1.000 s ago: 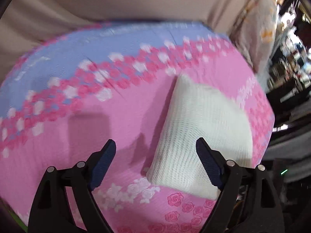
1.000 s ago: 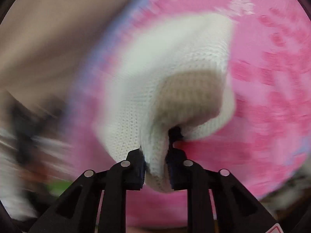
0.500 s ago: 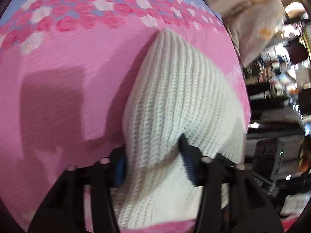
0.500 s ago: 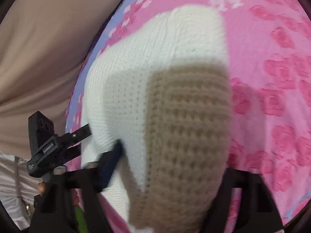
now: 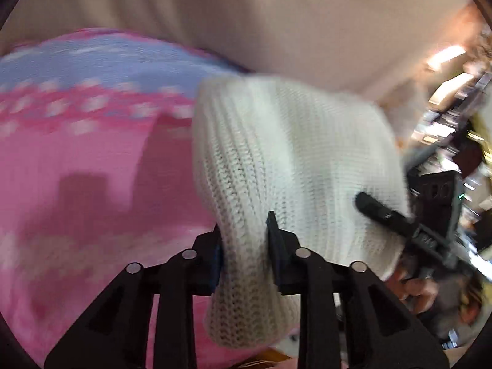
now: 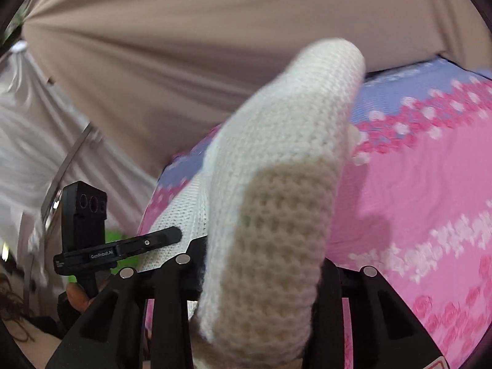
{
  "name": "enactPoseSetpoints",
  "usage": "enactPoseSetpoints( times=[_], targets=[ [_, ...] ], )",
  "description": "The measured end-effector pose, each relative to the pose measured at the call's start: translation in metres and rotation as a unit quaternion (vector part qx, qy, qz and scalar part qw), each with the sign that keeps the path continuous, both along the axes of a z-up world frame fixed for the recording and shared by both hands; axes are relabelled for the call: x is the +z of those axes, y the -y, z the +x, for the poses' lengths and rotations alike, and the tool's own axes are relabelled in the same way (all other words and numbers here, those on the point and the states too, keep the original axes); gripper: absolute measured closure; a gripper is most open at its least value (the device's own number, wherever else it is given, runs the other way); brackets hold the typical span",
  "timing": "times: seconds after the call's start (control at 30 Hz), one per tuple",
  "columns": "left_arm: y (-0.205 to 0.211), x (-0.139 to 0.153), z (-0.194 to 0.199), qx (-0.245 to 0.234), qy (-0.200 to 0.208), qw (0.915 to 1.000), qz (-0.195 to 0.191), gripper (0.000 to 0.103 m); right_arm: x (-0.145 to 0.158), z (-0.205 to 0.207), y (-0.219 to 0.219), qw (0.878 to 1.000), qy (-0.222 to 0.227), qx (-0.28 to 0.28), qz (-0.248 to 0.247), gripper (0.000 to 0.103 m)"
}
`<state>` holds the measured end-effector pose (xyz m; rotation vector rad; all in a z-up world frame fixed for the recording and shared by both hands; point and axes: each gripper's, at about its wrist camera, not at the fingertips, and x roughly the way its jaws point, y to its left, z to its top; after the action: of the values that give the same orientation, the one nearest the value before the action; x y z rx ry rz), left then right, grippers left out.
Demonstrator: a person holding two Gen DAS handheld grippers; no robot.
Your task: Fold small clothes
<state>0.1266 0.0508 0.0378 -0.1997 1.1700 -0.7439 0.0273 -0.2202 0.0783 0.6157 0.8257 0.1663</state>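
Note:
A cream-white knit garment [image 5: 286, 160] is held up off the pink flowered bed cover [image 5: 77, 184]. My left gripper [image 5: 246, 246] is shut on its ribbed edge. My right gripper [image 6: 261, 264] is shut on another part of the same garment [image 6: 276, 190], which drapes over the fingers and hides their tips. Each gripper shows in the other's view: the right one [image 5: 399, 224] at the garment's right side, the left one [image 6: 153, 240] at its left side.
The bed cover [image 6: 415, 184] is pink with roses and a lilac band at the far edge. A beige curtain [image 6: 215, 46] hangs behind it. Cluttered shelves [image 5: 455, 117] stand to the right in the left wrist view.
My left gripper went from open above the cover to shut on the garment. Both grippers have lifted the garment off the cover, and the views now tilt up toward the curtain.

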Motion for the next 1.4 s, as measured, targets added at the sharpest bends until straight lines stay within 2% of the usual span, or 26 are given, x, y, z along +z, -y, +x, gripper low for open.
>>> enactPoseSetpoints(
  times=[0.07,0.1,0.13,0.17,0.2,0.23,0.3,0.33,0.4,0.47,0.5,0.53,0.57,0.6,0.63,0.7,0.8,0.87,0.93,1.0,1.07,1.2,1.4],
  targets=[
    [-0.009,-0.04,-0.005,0.035,-0.001,0.9968,0.072,0.063,-0.038,0.023,-0.009,0.999,-0.037,0.031,0.007,0.06],
    [-0.015,-0.068,-0.008,0.063,-0.008,0.9899,0.126,0.066,-0.064,0.029,-0.013,0.998,-0.059,0.037,0.004,0.057],
    [-0.017,-0.081,-0.008,0.078,-0.017,0.9858,0.148,0.066,-0.101,0.034,-0.019,0.995,-0.096,0.036,-0.016,0.058],
    [-0.027,-0.095,-0.011,0.098,-0.042,0.9813,0.16,0.066,-0.133,0.039,-0.022,0.988,-0.146,0.021,-0.05,0.062],
    [-0.035,-0.097,-0.015,0.114,-0.054,0.9793,0.158,0.065,-0.148,0.042,-0.02,0.981,-0.181,0.008,-0.073,0.068],
    [-0.044,-0.091,-0.021,0.134,-0.051,0.979,0.145,0.065,-0.155,0.037,-0.021,0.975,-0.204,-0.011,-0.084,0.07],
    [-0.046,-0.078,-0.029,0.142,-0.025,0.9788,0.145,0.057,-0.131,0.019,-0.025,0.985,-0.153,-0.034,-0.067,0.07],
    [-0.042,-0.07,-0.032,0.142,-0.001,0.977,0.159,0.055,-0.112,0.009,-0.031,0.988,-0.122,-0.04,-0.084,0.07],
    [-0.035,-0.063,-0.036,0.138,0.033,0.9738,0.178,0.048,-0.096,0.0,-0.048,0.987,-0.103,-0.024,-0.12,0.076],
    [-0.02,-0.063,-0.031,0.122,0.052,0.9712,0.198,0.046,-0.113,0.009,-0.061,0.982,-0.123,0.005,-0.142,0.079],
    [-0.013,-0.064,-0.029,0.116,0.057,0.9707,0.202,0.046,-0.13,0.014,-0.063,0.978,-0.141,0.01,-0.154,0.079],
    [-0.004,-0.065,-0.028,0.113,0.061,0.9707,0.203,0.046,-0.16,0.021,-0.064,0.969,-0.177,0.012,-0.171,0.079],
    [-0.001,-0.067,-0.025,0.11,0.064,0.9701,0.206,0.046,-0.175,0.025,-0.062,0.964,-0.206,0.014,-0.169,0.08],
    [-0.002,-0.066,-0.026,0.107,0.068,0.9693,0.211,0.046,-0.183,0.025,-0.06,0.965,-0.218,0.003,-0.149,0.08],
    [-0.001,-0.066,-0.026,0.105,0.074,0.9687,0.213,0.045,-0.175,0.022,-0.056,0.968,-0.217,-0.022,-0.123,0.08],
    [0.007,-0.061,-0.029,0.1,0.096,0.9658,0.219,0.031,-0.154,0.011,-0.055,0.972,-0.198,-0.04,-0.122,0.079],
    [0.017,-0.053,-0.033,0.105,0.13,0.9584,0.231,0.026,-0.11,-0.001,-0.065,0.974,-0.151,-0.07,-0.154,0.072],
    [0.021,-0.048,-0.034,0.111,0.147,0.9549,0.233,0.021,-0.097,-0.004,-0.071,0.971,-0.136,-0.083,-0.178,0.064],
    [0.022,-0.044,-0.037,0.118,0.16,0.9527,0.229,0.021,-0.092,-0.009,-0.075,0.965,-0.128,-0.096,-0.206,0.059],
    [0.024,-0.042,-0.038,0.121,0.162,0.9525,0.228,0.02,-0.09,-0.013,-0.079,0.964,-0.125,-0.1,-0.213,0.052],
    [0.026,-0.043,-0.04,0.12,0.163,0.9517,0.231,0.02,-0.087,-0.018,-0.08,0.962,-0.126,-0.105,-0.219,0.049],
    [0.028,-0.046,-0.045,0.115,0.155,0.9537,0.231,0.02,-0.087,-0.022,-0.088,0.961,-0.129,-0.109,-0.219,0.048],
    [0.029,-0.048,-0.055,0.109,0.156,0.9526,0.237,0.02,-0.09,-0.029,-0.098,0.96,-0.13,-0.107,-0.225,0.047]
  ],
)
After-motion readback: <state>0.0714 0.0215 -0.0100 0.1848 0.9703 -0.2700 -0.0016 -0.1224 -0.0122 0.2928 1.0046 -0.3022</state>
